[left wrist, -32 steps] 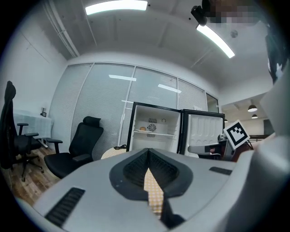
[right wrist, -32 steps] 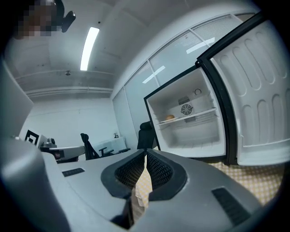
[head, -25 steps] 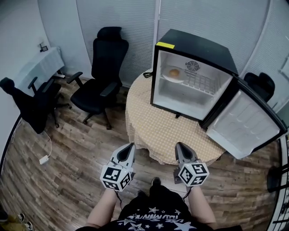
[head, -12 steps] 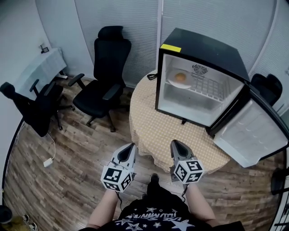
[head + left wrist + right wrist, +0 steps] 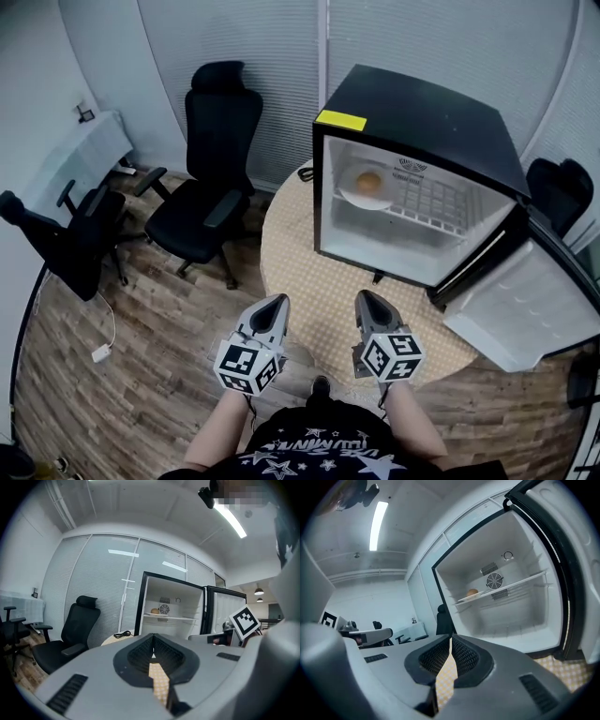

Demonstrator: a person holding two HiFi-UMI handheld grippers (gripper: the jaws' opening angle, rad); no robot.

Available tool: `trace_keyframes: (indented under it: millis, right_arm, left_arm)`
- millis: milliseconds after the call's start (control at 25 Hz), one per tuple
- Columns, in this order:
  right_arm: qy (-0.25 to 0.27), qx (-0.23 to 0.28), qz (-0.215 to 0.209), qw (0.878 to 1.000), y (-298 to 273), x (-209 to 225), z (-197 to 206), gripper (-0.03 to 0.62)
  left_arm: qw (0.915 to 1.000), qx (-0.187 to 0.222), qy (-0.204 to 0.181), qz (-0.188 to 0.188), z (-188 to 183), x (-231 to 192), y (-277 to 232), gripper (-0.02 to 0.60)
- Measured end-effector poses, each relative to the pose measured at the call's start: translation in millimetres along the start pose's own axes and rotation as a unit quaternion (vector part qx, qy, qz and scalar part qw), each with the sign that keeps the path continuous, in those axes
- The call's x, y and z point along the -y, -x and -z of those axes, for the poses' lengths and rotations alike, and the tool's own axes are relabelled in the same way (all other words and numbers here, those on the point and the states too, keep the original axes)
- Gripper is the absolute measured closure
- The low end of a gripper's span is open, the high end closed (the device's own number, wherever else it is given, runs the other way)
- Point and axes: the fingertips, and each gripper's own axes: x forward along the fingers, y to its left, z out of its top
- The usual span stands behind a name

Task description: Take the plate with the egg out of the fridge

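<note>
Head view: left gripper [image 5: 277, 302] and right gripper [image 5: 364, 297] are facing the fridge [image 5: 422, 103], jaws together, empty (plate [image 5: 353, 195] well off); they need opening before reaching its rim.

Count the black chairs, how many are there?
3. One black high-backed office chair stands left of the black mini fridge, a second black chair sits by the left wall, and a third black chair peeks from behind the fridge. More may be hidden.
</note>
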Motion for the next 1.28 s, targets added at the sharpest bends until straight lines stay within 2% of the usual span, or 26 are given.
trace_keyframes:
  millis: [320,440,840,920,1120,1280]
  right_arm:
    - [-0.008,0.007,-0.015,1.000,-30,29,-28,0.563]
    - [-0.019,0.011,-0.013,1.000,-33,38,-36,0.563]
    - [-0.034,0.025,-0.019,0.999,-38,47,-49,0.558]
    - [-0.043,0.026,-0.013,0.999,-39,48,-48,0.530]
    - [-0.084,0.028,-0.009,0.996,-50,45,-47,0.400]
    - [-0.152,0.047,-0.014,0.987,-61,41,-55,0.340]
  left_arm:
    - [0.9999,0.006,0.010,-0.011,-13,-5,-50,0.574]
    - [0.9998,-0.004,0.018,0.000,-13,2,-64,0.574]
    - [0.9989,-0.021,0.003,0.042,-14,15,-108,0.574]
    - [0.9984,-0.023,0.003,0.052,-13,17,-115,0.574]
    - [0.9968,-0.027,-0.018,0.073,-16,11,-128,0.574]
    - [0.9955,-0.029,-0.020,0.088,-20,-3,-137,0.574]
